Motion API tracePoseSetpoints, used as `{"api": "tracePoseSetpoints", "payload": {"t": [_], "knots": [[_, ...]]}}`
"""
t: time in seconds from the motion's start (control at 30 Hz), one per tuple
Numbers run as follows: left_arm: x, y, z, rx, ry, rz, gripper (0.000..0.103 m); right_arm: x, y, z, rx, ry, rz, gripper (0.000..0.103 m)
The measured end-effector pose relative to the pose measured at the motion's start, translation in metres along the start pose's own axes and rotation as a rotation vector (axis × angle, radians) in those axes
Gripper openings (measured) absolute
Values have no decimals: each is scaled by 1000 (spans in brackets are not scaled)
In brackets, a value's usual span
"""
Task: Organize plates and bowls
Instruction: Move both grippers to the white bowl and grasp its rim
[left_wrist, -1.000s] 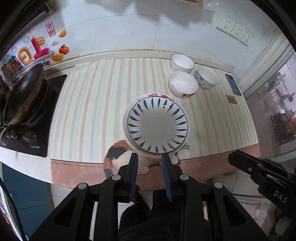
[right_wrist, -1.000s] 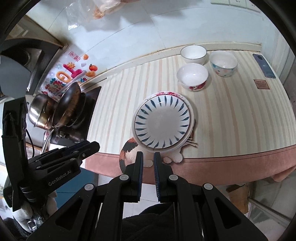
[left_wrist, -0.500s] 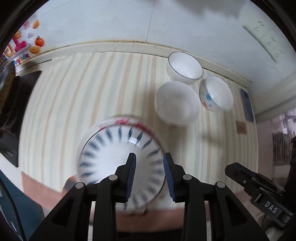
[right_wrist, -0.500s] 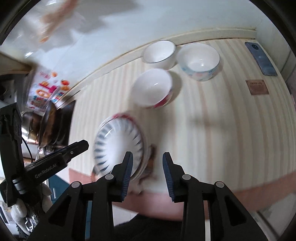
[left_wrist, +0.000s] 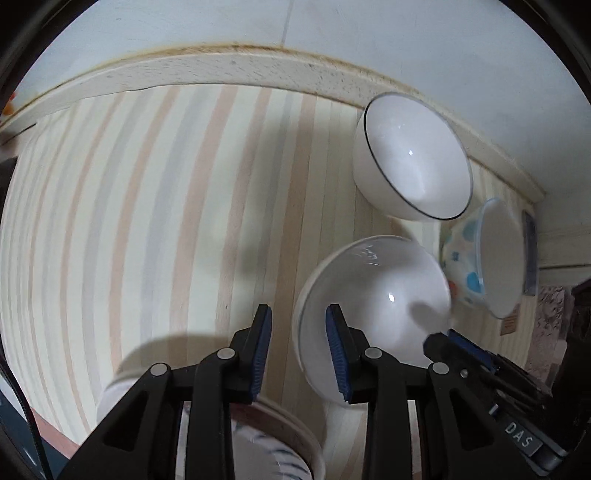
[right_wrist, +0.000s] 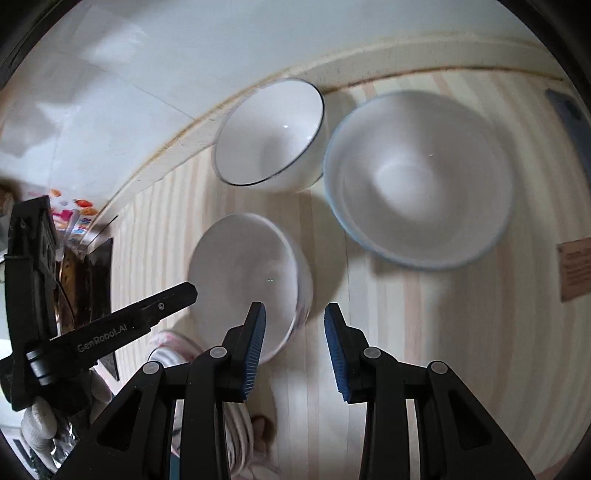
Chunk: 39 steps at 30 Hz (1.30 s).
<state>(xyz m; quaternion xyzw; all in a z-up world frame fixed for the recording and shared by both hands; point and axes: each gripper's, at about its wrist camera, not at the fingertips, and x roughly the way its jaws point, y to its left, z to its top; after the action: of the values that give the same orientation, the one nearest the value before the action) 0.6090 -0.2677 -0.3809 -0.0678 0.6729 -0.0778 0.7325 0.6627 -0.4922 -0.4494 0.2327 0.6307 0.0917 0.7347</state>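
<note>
A plain white bowl (left_wrist: 376, 295) stands nearest on the striped mat (left_wrist: 147, 221). My left gripper (left_wrist: 299, 350) straddles its left rim, one finger inside and one outside, and its jaws are closing without the pads touching. From the other side my right gripper (right_wrist: 295, 343) is open over the same bowl's (right_wrist: 243, 269) near right rim. Behind stand a black-rimmed white bowl (right_wrist: 269, 133) and a blue-rimmed bowl with coloured dots (left_wrist: 480, 258). The stacked plates (left_wrist: 280, 443) lie just under the left gripper's fingers, mostly hidden.
The tiled wall and raised counter lip (left_wrist: 221, 62) run close behind the bowls. A phone (right_wrist: 569, 114) and a brown card (right_wrist: 576, 269) lie to the right. A wok on the stove (right_wrist: 92, 280) sits far left.
Both grippers dropped and came forward from the counter's front edge, past the plates, to the near bowl. The right jaws spread apart.
</note>
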Motion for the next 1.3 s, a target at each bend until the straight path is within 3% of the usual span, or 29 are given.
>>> {"api": "tracePoseSetpoints", "payload": {"t": [0.07, 0.1, 0.13, 0.43, 0.8, 1.0, 1.3], "knots": [[4, -3, 0, 16, -6, -17, 16, 15, -4, 6, 32, 29, -8, 33], [6, -4, 0, 26, -10, -8, 15, 22, -5, 7, 32, 33, -1, 19], [8, -6, -1, 33, -15, -2, 15, 28, -4, 10, 17, 33, -9, 14], [-7, -27, -20, 70, -35, 2, 15, 21, 1, 0, -23, 16, -38, 14], [-37, -71, -89, 164, -60, -20, 15, -40, -16, -53, -19, 11, -28, 14], [-32, -87, -128, 199, -43, -17, 15, -64, -38, -91, -5, 9, -31, 14], [-10, -92, -154, 201, -19, 0, 15, -61, -67, -130, 30, 41, -32, 14]]}}
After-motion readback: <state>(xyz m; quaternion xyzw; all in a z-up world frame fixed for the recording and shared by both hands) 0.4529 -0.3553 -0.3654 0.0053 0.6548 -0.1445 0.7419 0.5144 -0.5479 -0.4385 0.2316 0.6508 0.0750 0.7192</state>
